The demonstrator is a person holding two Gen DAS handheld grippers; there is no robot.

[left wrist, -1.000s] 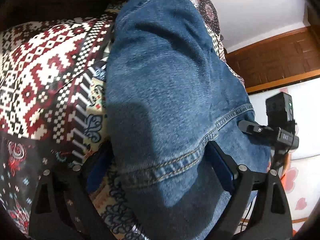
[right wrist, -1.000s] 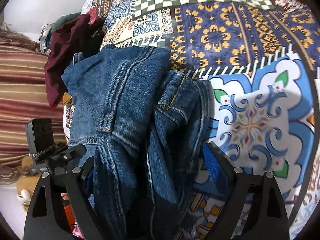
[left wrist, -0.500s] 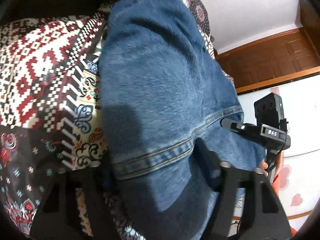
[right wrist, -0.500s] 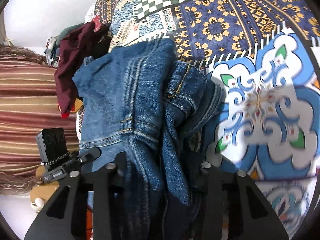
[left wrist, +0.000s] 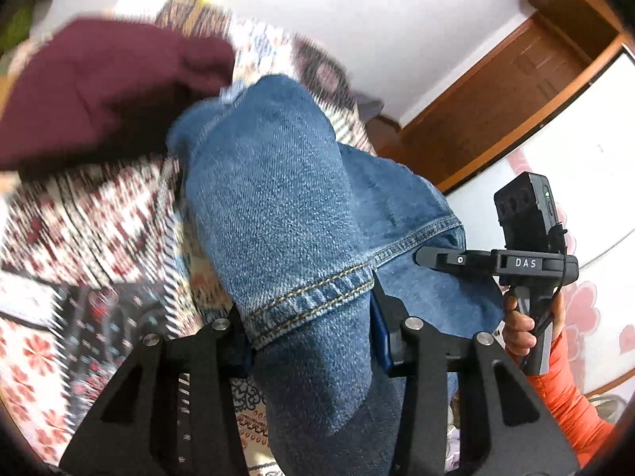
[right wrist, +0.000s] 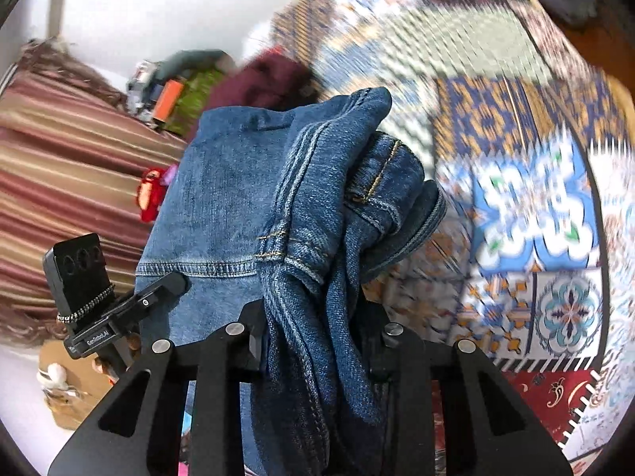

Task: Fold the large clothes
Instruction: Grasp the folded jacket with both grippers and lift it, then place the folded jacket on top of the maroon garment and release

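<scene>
Blue denim jeans (left wrist: 270,198) hang bunched over the patterned bedspread (left wrist: 79,218). In the left wrist view my left gripper (left wrist: 309,337) has its jaws closing on a hemmed fold of the denim, the pads pressing its sides. In the right wrist view my right gripper (right wrist: 315,341) has its jaws closing on a thick seamed bundle of the jeans (right wrist: 238,198), which is lifted above the bedspread (right wrist: 516,139). A hand (left wrist: 520,325) in an orange sleeve holds the right gripper's handle at the right of the left wrist view.
A maroon garment (left wrist: 99,91) lies on the bed behind the jeans, also seen as the maroon garment (right wrist: 270,79) in the right wrist view. A striped brown cloth (right wrist: 59,158) hangs at the left. A wooden door (left wrist: 496,91) stands at the back right.
Both grippers have gone from wide open to closed on the denim. Both then rose, lifting the jeans off the bedspread, and the maroon garment has come into the left wrist view.
</scene>
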